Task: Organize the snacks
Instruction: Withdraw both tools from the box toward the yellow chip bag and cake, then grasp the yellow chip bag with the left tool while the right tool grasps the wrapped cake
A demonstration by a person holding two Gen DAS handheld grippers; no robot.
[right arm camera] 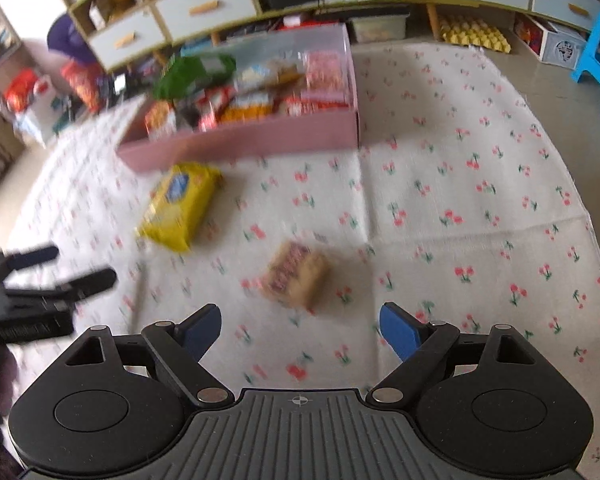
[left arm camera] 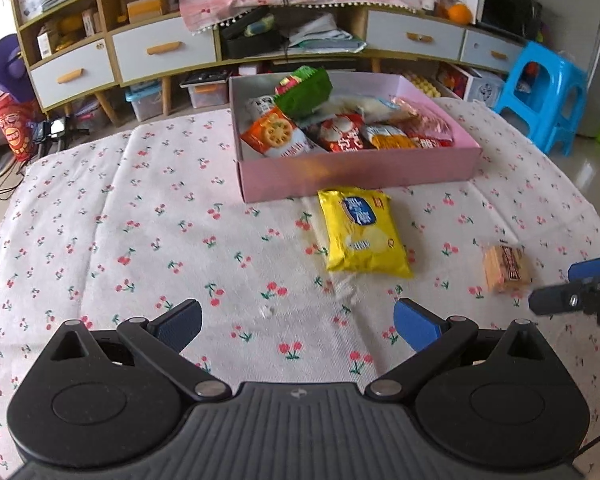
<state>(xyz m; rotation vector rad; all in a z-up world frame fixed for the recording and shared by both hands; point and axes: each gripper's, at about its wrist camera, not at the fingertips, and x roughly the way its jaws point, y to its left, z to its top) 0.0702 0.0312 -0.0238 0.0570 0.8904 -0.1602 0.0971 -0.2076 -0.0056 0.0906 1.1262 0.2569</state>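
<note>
Step in hand: approach for pickup, with 2 snacks not yet in the pink box [left arm camera: 356,172]. The right gripper [right arm camera: 300,330] has its fingers apart and empty, the tan cracker pack [right arm camera: 298,276] lying on the desk [right arm camera: 460,200] just ahead of them. The left gripper [left arm camera: 298,326], fingers likewise apart and empty, faces the yellow chip bag [left arm camera: 362,232] farther ahead; next, each should descend until its fingers straddle its pack, then clamp.

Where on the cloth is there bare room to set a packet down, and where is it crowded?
Bare cloth left of the pink box and yellow packet, and right of the tan packet toward the table edge. The box itself is crowded with snacks.
</note>
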